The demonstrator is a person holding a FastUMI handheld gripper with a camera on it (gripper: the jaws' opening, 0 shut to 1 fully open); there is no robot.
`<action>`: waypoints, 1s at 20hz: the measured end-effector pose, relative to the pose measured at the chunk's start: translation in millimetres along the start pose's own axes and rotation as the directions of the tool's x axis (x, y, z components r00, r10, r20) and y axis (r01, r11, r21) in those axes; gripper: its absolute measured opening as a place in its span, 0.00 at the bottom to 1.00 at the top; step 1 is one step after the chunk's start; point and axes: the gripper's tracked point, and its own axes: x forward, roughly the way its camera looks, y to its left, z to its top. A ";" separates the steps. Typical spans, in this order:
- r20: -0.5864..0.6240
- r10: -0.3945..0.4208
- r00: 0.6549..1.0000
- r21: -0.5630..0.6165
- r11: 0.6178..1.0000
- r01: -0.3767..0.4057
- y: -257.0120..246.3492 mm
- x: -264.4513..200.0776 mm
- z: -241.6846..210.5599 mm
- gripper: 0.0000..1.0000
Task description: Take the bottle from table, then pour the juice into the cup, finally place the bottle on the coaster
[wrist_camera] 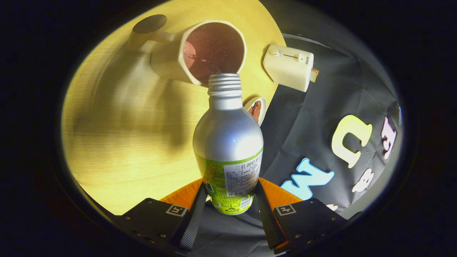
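A silver metal bottle (227,139) with a green label sits between my fingers, and my gripper (230,200) is shut on its lower body. The bottle is tipped forward, its open threaded neck at the rim of a cream cup (200,53) with a dark reddish inside. The cup has a handle on the side away from the cloth and stands on the round wooden table (117,135). A dark round coaster (150,23) lies on the table beyond the cup's handle. I cannot make out any liquid stream.
A cream toaster (290,66) with a slice of bread stands at the table's edge beside the cup. A small dish (257,109) with brown food peeks out behind the bottle's shoulder. The table ends close to the bottle, with black cloth past it.
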 end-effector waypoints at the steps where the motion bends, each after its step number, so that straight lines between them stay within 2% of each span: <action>1: -0.003 -0.001 1.000 -0.005 1.000 0.001 -0.5 1.6 -1.1 0.74; 15: -0.026 -0.012 1.000 -0.103 0.995 0.009 -13.7 2.3 -2.0 0.75; 20: -0.051 0.007 0.999 -0.121 0.993 -0.013 -13.6 0.1 -4.3 0.74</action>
